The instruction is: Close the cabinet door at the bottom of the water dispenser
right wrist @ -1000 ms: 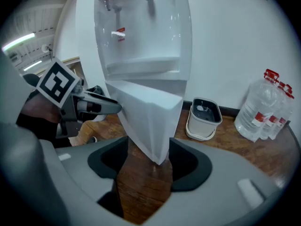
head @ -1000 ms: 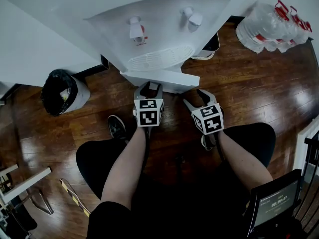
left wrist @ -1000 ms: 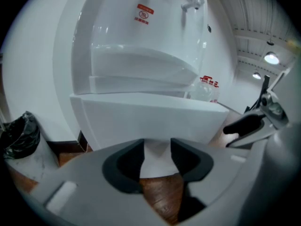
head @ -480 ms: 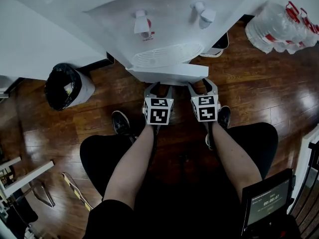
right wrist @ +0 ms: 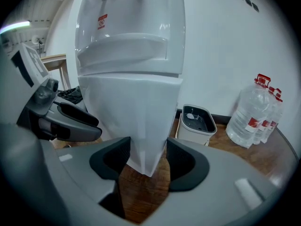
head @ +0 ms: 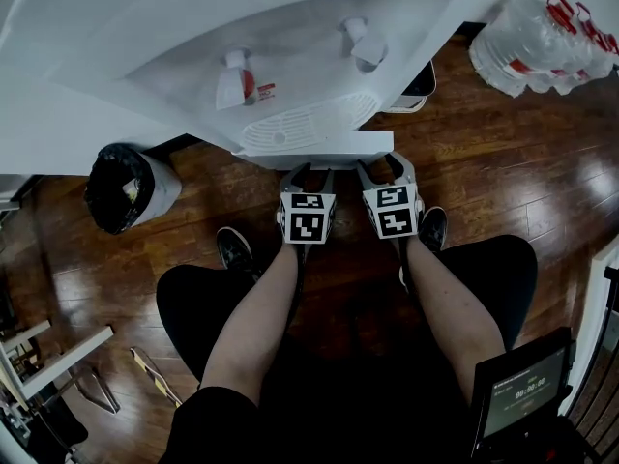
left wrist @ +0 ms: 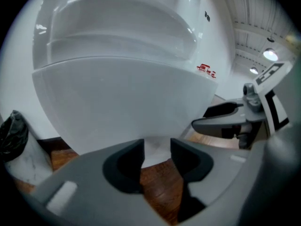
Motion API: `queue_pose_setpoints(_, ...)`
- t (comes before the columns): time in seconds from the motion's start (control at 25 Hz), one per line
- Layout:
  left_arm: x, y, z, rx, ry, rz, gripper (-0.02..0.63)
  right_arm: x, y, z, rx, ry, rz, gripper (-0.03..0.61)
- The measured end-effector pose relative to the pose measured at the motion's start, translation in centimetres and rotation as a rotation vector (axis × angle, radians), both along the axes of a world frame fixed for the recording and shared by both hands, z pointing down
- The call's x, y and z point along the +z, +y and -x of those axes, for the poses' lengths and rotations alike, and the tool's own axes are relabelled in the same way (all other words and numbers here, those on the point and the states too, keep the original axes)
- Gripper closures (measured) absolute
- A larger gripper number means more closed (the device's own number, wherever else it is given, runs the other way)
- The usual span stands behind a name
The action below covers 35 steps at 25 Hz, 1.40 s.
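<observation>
Water dispenser: we look down on the white water dispenser (head: 290, 56), which has two taps above a slotted drip grille (head: 305, 124) and stands on a dark wooden floor (head: 503, 191).
Cabinet door: the cabinet door (head: 314, 149) is at the foot of the dispenser, under the grille. Its white panel stands out from the body toward us.
Left gripper: our left gripper (head: 309, 174) points down at the door's front, right at its lower edge. Its fingers (left wrist: 126, 165) are partly apart, with a strip of the white door showing in the gap, and they clamp nothing.
Right gripper: our right gripper (head: 384, 165) sits just beside the left one at the same door. Its fingers (right wrist: 186, 164) are closing with the door's edge and lower corner between them. The pads seem not to press on it yet, but at this close angle we cannot be sure.
Arms: both our forearms reach forward over dark-clad knees.
Left of the dispenser: a bin lined with a black bag (head: 126, 187).
Right of the dispenser: a small white container (right wrist: 198, 121) by the base, with a pack of water bottles (head: 542, 42) beyond it.
</observation>
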<state>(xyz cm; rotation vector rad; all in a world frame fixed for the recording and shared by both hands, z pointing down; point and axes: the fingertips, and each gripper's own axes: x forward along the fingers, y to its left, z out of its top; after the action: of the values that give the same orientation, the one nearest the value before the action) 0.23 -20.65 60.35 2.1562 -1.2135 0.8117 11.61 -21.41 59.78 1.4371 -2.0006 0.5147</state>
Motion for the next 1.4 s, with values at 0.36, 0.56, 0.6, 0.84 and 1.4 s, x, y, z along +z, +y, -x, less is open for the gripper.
queue_pose_setpoints(0.36, 0.1, -1.5, -0.8, -0.030, -0.026, -0.011, 0.443, -1.5, -2.1, 0.1, -0.039, 0.036, -0.025, 0.337)
queue_pose_setpoints(0.56, 0.0, -2.3, -0.7, -0.064, -0.018, -0.008, 0.443, -1.1, -3.1, 0.2, -0.045, 0.018, -0.024, 0.336)
queue_pose_setpoints(0.6, -0.2, -2.5, -0.5, -0.077, -0.020, -0.015, 0.443, -1.1, -3.3, 0.2, -0.048, 0.022, -0.027, 0.336)
queue_pose_setpoints(0.84, -0.5, -3.0, -0.7, -0.112, -0.033, -0.031, 0.430, -1.3, -4.6, 0.1, -0.051, 0.046, -0.049, 0.336)
queue_pose_setpoints(1.4, -0.4, -3.5, -0.3, -0.056, -0.065, -0.009, 0.428, -2.0, -6.2, 0.3, -0.022, 0.058, -0.058, 0.341)
